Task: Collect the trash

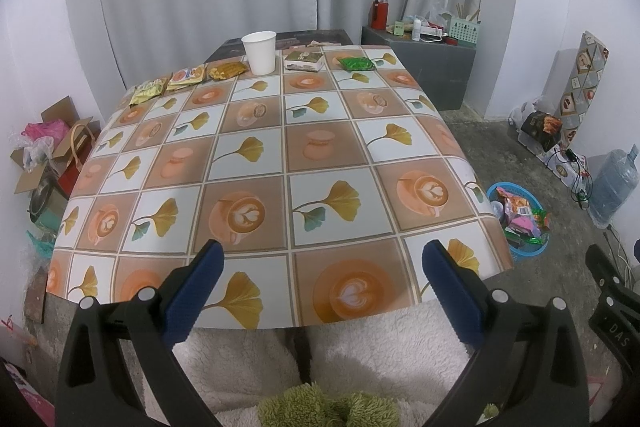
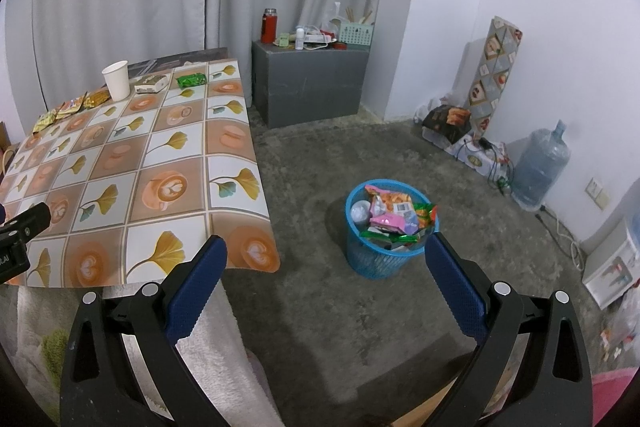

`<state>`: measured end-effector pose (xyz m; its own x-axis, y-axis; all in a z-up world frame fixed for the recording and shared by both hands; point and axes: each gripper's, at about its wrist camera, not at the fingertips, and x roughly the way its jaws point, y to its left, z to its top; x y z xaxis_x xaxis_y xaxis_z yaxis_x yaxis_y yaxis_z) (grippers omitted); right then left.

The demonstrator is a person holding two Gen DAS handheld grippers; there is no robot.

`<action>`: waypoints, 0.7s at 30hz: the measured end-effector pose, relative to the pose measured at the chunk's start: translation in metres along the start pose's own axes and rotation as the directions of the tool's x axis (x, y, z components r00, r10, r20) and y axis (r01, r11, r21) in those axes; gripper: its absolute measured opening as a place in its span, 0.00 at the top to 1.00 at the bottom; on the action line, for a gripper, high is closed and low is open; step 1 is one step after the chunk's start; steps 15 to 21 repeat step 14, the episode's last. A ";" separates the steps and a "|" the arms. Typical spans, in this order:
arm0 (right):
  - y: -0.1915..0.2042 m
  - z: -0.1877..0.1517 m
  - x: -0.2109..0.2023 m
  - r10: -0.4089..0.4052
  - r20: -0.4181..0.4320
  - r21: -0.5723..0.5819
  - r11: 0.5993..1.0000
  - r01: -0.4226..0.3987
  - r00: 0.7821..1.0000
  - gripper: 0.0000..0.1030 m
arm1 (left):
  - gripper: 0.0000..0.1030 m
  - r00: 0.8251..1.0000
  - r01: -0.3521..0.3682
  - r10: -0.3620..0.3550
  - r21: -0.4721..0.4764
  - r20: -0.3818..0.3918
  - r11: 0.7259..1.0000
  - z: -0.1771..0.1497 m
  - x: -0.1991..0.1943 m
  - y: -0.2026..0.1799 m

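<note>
Along the far edge of the patterned table point(image 1: 280, 155) lie several wrappers: a yellow-green one point(image 1: 150, 91), an orange-yellow one point(image 1: 187, 78), a gold one point(image 1: 227, 70), a grey-white packet point(image 1: 305, 61) and a green one point(image 1: 357, 63). A white paper cup point(image 1: 260, 52) stands among them. My left gripper point(image 1: 322, 255) hangs open over the near table edge, holding nothing. My right gripper point(image 2: 326, 251) is open and empty above the floor, near the blue basket point(image 2: 384, 251) full of wrappers. The same cup point(image 2: 117, 79) and green wrapper point(image 2: 192, 80) show in the right wrist view.
A grey cabinet point(image 2: 308, 87) with a red flask and clutter stands behind the table. A water jug point(image 2: 540, 167), boxes and cables line the right wall. Cardboard boxes point(image 1: 44, 155) and bags sit left of the table. White fleece covers a person's lap point(image 1: 360, 347).
</note>
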<state>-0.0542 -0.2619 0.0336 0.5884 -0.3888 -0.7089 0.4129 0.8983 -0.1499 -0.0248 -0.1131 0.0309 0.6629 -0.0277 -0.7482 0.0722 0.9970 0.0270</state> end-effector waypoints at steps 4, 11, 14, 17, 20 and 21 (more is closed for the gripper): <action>0.000 0.000 0.000 -0.001 0.000 0.001 1.000 0.001 1.000 0.08 | 0.05 1.000 0.000 0.000 0.001 0.000 1.000 -0.001 0.000 0.000; 0.001 0.001 -0.001 0.000 0.000 0.003 1.000 0.000 1.000 0.08 | 0.05 1.000 -0.002 0.001 -0.009 -0.007 1.000 0.001 0.002 0.004; 0.000 0.000 0.000 0.000 0.001 0.002 1.000 0.000 1.000 0.08 | 0.05 1.000 -0.001 0.001 -0.007 -0.006 1.000 0.001 0.002 0.004; 0.000 0.000 0.000 0.000 0.001 0.002 1.000 0.000 1.000 0.08 | 0.05 1.000 -0.001 0.001 -0.007 -0.006 1.000 0.001 0.002 0.004; 0.000 0.000 0.000 0.000 0.001 0.002 1.000 0.000 1.000 0.08 | 0.05 1.000 -0.001 0.001 -0.007 -0.006 1.000 0.001 0.002 0.004; 0.000 0.000 0.000 0.000 0.001 0.002 1.000 0.000 1.000 0.08 | 0.05 1.000 -0.001 0.001 -0.007 -0.006 1.000 0.001 0.002 0.004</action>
